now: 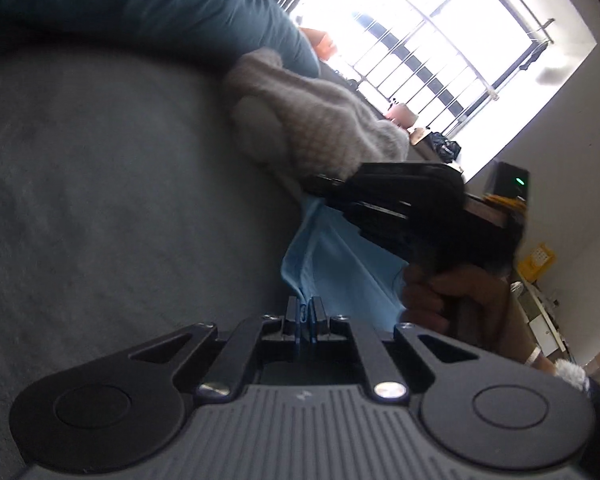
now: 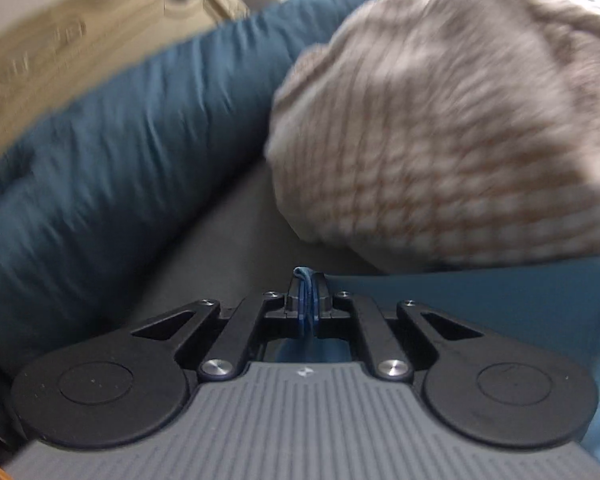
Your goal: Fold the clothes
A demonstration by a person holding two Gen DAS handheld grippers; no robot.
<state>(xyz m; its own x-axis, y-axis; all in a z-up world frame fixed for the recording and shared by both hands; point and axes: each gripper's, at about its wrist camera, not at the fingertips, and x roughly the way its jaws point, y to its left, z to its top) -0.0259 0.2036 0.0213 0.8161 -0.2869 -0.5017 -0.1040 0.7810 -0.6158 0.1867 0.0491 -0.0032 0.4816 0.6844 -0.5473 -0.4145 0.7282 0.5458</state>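
Grey bed surface (image 1: pixel 100 200) fills left wrist view; teal duvet (image 2: pixel 120 140) bunched along far side. Beige checked blanket (image 2: pixel 440 128) heaped just beside light blue garment (image 1: pixel 340 272), which lies on bed. Left gripper (image 1: pixel 306 316) pinched narrow on garment edge. Right gripper (image 2: pixel 307 300) clamped on blue fold. No legible writing.

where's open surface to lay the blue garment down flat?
Free: the wide dark grey bed surface, bordered by the teal duvet on its far side and the light blue garment beside the left gripper. Crowded: around the beige knit sweater, pressed against the duvet near the right gripper.
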